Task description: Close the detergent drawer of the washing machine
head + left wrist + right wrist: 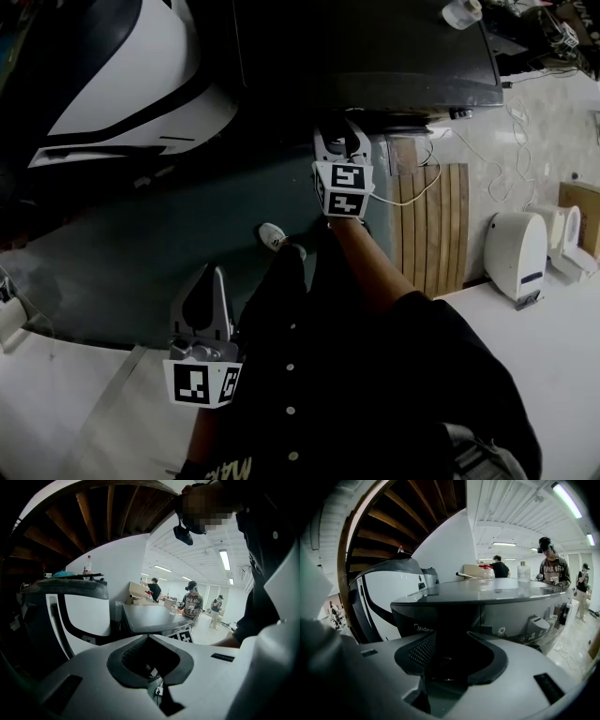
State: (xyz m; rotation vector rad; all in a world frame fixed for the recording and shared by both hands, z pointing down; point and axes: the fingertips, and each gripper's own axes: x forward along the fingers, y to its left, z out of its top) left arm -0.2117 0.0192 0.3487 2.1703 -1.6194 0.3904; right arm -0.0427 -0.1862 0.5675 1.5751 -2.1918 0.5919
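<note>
The dark washing machine [375, 47] stands at the top of the head view. In the right gripper view its front panel fills the middle. The detergent drawer front [423, 629], with a maker's logo, sits at the panel's left end and looks about flush with the icon panel [525, 630]. My right gripper [343, 127] [452, 637] points at that drawer front from close by, its jaws open with nothing between them. My left gripper [206, 281] [150, 644] hangs lower and further back over the dark floor mat [122, 253], open and empty.
A white-and-black appliance [122, 75] stands left of the washer. A clear bottle [461, 11] rests on the washer's top. A wooden slat board [436, 225], a loose white cable [497, 159] and a white bin [516, 253] lie to the right. People [192, 604] stand far behind.
</note>
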